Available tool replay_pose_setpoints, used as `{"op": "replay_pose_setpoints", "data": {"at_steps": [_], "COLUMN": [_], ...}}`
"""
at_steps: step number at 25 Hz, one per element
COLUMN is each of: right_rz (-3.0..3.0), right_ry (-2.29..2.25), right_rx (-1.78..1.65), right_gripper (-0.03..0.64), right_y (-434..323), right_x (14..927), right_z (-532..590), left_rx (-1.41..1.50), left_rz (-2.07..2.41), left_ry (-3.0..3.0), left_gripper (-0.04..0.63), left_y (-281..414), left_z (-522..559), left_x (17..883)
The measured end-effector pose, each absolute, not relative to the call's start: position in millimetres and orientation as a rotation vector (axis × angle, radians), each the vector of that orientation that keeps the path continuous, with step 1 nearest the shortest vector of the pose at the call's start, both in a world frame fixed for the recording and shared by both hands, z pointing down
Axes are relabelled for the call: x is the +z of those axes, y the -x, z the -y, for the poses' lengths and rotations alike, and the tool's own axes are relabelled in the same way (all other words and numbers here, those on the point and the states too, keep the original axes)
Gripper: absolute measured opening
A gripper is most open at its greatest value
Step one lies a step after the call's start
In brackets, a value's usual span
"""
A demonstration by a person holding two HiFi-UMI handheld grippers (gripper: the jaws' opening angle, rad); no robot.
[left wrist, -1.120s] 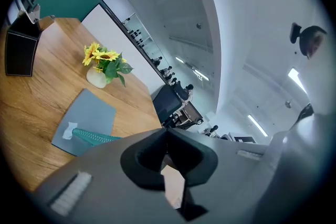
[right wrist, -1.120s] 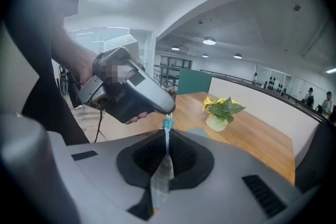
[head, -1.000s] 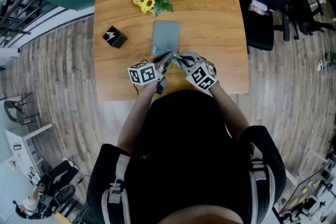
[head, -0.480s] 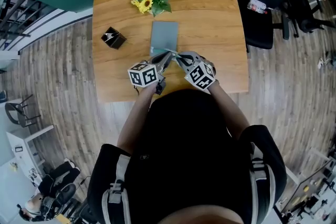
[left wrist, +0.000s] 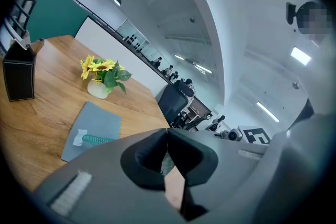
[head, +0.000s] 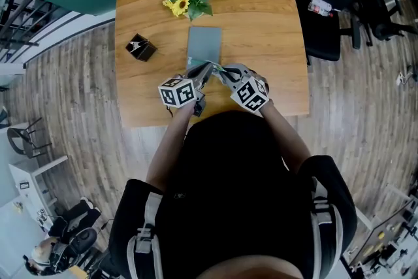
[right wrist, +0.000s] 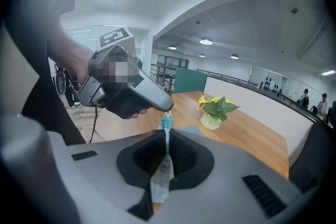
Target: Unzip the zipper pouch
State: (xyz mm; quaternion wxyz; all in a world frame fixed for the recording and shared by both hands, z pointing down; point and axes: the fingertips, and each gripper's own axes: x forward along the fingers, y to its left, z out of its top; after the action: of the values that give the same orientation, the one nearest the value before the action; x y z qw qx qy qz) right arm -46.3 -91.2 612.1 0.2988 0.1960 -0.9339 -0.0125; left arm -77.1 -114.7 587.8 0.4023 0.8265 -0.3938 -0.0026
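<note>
A flat grey zipper pouch [head: 204, 44] lies mid-table, its teal zipper [left wrist: 97, 139] along the near edge with a white tag [left wrist: 79, 137] at one end. Both grippers meet at that edge. My left gripper [head: 210, 67] comes in from the left; in the right gripper view its tips [right wrist: 167, 110] pinch the small metal zipper pull [right wrist: 167, 115] above the teal slider [right wrist: 167, 124]. My right gripper [head: 219, 70] is shut on a pale fabric strip [right wrist: 161, 178] of the pouch that runs up to the slider. In the left gripper view the jaws [left wrist: 167, 132] stand together, hiding the pull.
A pot of sunflowers [head: 189, 0] stands at the back of the wooden table [head: 261, 10], just beyond the pouch. A black box [head: 141, 46] sits to the pouch's left. A black office chair [head: 326, 3] stands off the table's right side.
The left gripper's marker cube has rolled slightly about its own axis. Both hands stay in the same place and both grips are unchanged.
</note>
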Motion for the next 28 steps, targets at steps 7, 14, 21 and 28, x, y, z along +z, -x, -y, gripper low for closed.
{"op": "replay_pose_setpoints", "data": {"at_steps": [7, 14, 21, 28], "right_rz": [2.490, 2.495, 2.493, 2.501], "right_ry": [-0.520, -0.521, -0.516, -0.523], "right_rx": [-0.045, -0.050, -0.057, -0.068], "right_gripper": [0.012, 0.012, 0.012, 0.012], "right_y": [46.4, 46.5, 44.6, 39.6], "right_x": [609.1, 606.8, 606.6, 601.5], "right_z": [89.9, 89.2, 86.3, 85.4], "left_rx": [0.005, 0.020, 0.041, 0.046], "left_rz": [1.015, 1.020, 1.027, 1.042], "left_ry": [-2.094, -2.097, -2.095, -2.094], "left_gripper": [0.006, 0.008, 0.015, 0.012], "left_y": [79.4, 83.2, 83.0, 84.5], "left_z": [116.3, 117.8, 116.8, 118.6], "left_x": [588.5, 589.5, 592.7, 592.5]}}
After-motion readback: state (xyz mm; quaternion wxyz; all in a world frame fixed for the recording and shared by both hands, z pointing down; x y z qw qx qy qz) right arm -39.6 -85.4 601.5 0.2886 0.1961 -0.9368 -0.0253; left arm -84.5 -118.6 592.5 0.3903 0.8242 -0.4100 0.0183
